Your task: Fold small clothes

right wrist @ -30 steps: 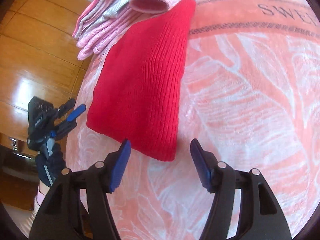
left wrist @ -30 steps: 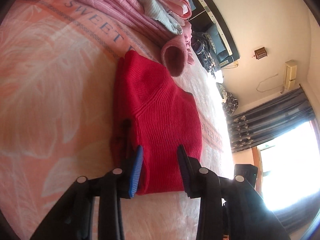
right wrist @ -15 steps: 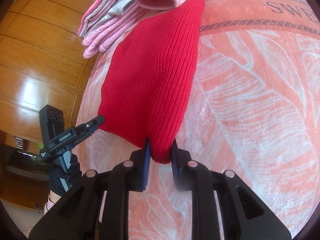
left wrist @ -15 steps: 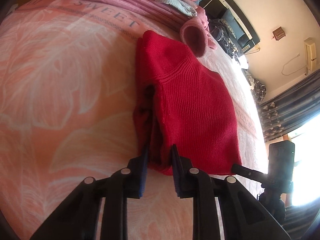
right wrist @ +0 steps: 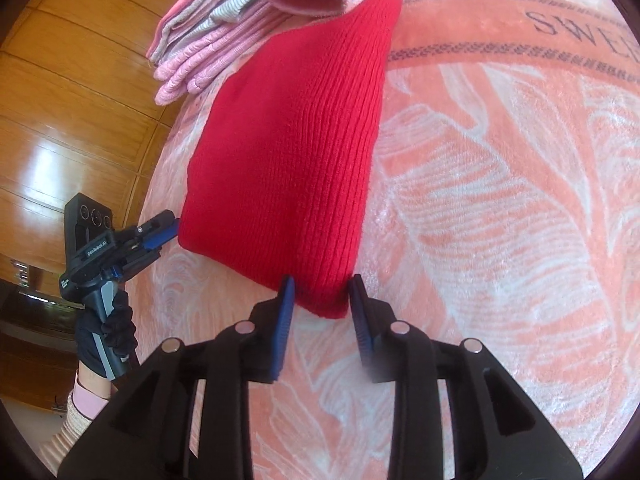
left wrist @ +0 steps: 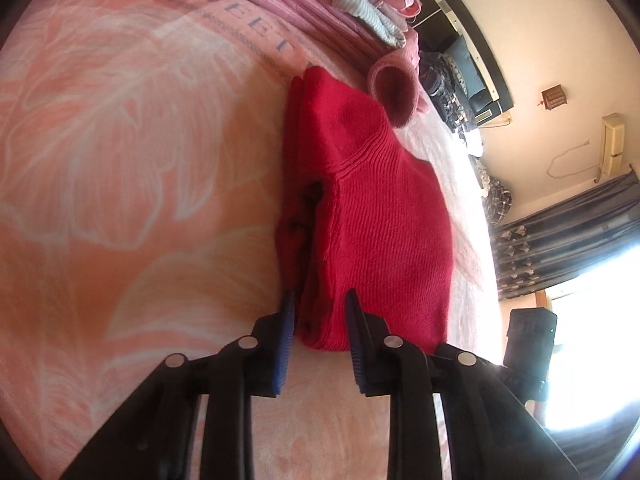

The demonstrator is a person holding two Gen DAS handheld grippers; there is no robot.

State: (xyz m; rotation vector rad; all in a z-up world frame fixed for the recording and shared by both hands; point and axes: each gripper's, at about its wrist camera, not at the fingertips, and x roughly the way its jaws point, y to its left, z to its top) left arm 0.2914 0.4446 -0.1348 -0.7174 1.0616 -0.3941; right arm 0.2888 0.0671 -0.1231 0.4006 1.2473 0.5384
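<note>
**Now both pairs of fingers stand around the corners of the red sweater**

Now your left gripper has its fingers apart by a moderate gap, and one near corner of the folded red sweater sits between the blue pads. The left pad is just beside the stacked edge of the knit; if it really presses the fabric, I cannot tell. Your right gripper is in the same way: fingers parted, and the other near corner of the red sweater lies between them, with the pads close to the cloth on both sides.

The sweater lies flat on the bed, on a peach blanket with white leaf pattern. Its far end touches a pile of pink clothes, and a pink cuff rests against it. In the right wrist view you see your left hand in a dark glove holding the left gripper at the sweater's edge.
</note>
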